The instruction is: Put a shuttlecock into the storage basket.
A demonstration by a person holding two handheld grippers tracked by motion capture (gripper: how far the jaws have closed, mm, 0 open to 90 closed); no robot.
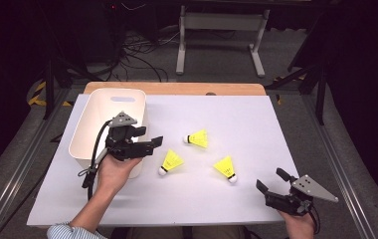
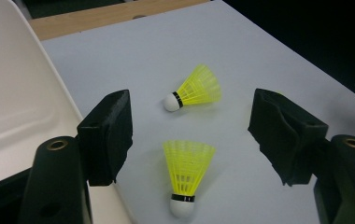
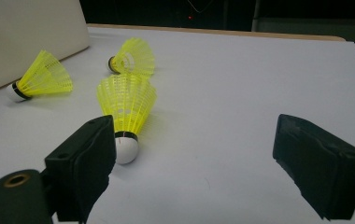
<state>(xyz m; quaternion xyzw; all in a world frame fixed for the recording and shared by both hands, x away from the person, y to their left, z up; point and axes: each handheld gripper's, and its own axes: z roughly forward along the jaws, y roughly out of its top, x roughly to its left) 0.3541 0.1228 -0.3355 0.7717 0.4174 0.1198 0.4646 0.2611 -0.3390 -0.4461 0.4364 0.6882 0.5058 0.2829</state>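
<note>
- The left gripper (image 1: 149, 144) had its jaws wide apart, holding nothing, beside the white bin (image 1: 108, 124) at the table's (image 1: 256, 119) left edge.
- The right gripper (image 1: 272, 182), near the front right corner, stood equally spread and empty.
- Three yellow shuttlecocks (image 1: 171, 162) lay mid-table between them.
- The person's forearms were cut off at the bottom.

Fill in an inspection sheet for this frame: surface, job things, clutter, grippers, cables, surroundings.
Surface: white sheet over a wooden table.
Job things: three yellow shuttlecocks lying on the sheet, left, middle, right; white bin at left.
Clutter: nothing seen.
Grippers: left gripper open, beside the bin, pointing at the shuttlecocks; right gripper open at the near right corner; both empty.
Cables: black cable trails from the left gripper; loose wires on the floor.
Surroundings: dark room, grey frame behind the table.
</note>
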